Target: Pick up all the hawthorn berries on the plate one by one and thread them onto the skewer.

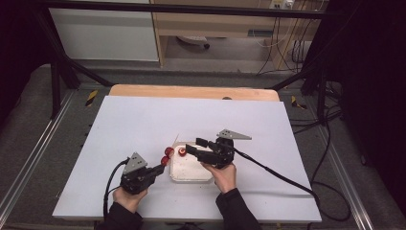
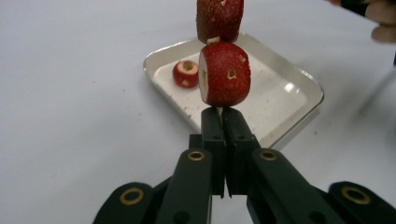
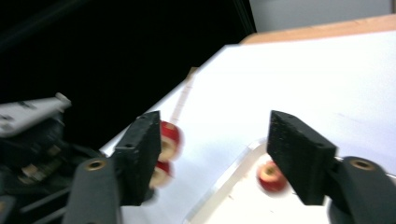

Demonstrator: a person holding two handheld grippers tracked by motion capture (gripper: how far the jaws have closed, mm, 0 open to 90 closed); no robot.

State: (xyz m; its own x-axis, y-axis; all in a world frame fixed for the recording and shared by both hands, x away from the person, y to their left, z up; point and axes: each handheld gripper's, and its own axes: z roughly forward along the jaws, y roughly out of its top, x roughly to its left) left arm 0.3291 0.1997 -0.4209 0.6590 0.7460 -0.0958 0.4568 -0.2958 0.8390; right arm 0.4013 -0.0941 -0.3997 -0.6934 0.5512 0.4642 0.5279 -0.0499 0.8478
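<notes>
Three red fruit pieces: two [image 2: 224, 73] on a thin skewer [image 1: 174, 142] pointing far, clamped in left gripper [image 2: 222, 112] fingers; one [image 1: 182, 152] in tray [image 1: 191, 175]. Right gripper [image 1: 194, 146] fingers open, empty

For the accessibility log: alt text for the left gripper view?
The left tool, jaws shut, holds a thin skewer threaded with two red fruits above a white tray. A third fruit piece lies in the tray.

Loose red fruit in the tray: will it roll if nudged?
Probably: the fruit looks round and small, lying free on the smooth tray. Its cored, flattened end may stop it. It likely weighs little, so a light push would shift it.
</notes>
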